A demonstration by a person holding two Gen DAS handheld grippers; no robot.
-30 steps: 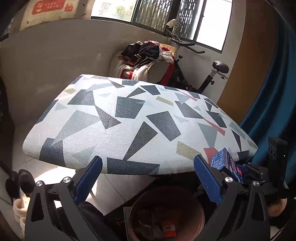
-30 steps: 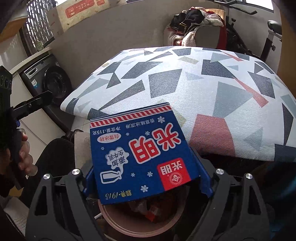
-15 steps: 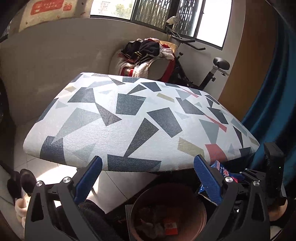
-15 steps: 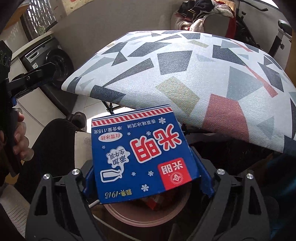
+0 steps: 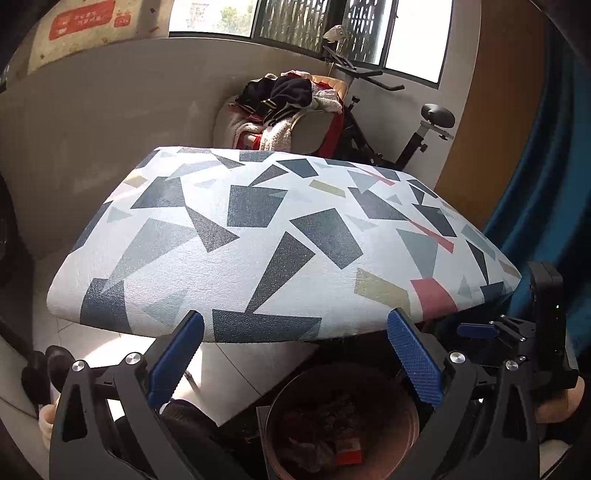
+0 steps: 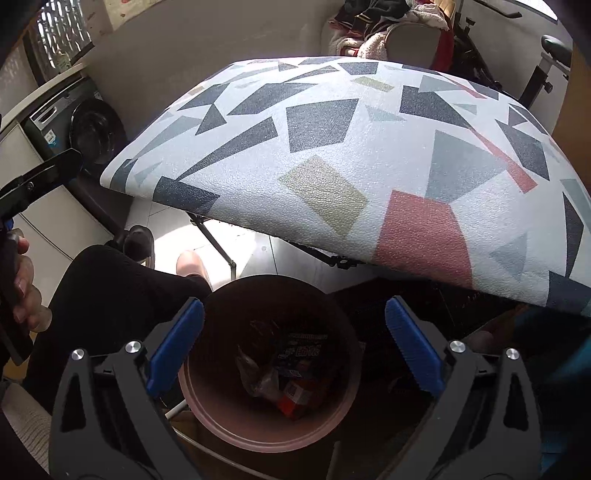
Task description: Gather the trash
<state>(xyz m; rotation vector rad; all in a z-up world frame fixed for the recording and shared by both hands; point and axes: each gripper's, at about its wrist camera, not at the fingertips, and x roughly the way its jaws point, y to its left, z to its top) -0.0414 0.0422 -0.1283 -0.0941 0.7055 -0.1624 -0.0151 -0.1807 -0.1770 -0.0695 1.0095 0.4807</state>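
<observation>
Your table, w/ its white cover of grey, navy, pink & tan shards, fills both views; nothing lies on the part shown. Behind it: a pale wall, barred windows, a chair heaped w/ clothes, an exercise bike, a wood panel & blue curtain at right. In the right wrist view a front-load washer sits at far left, folding table legs show over sunlit floor tiles.

Your right gripper hangs directly over the brown trash bin, jaws wide, nothing between the blue pads. The blue carton lies inside the bin, on top of a crumpled clear wrapper & a red-orange pack. Your left gripper also stands wide & empty, pointing over the table's near edge, bin below it.

Hard to read: the bin's interior is dark, carton print is blurred, deeper trash can't be told apart. The bin's near rim is cut off in the left wrist view. Your left hand shows only at the frame edge; your black-clad leg hides the floor beside the bin. Table's far right corner runs out of frame.
</observation>
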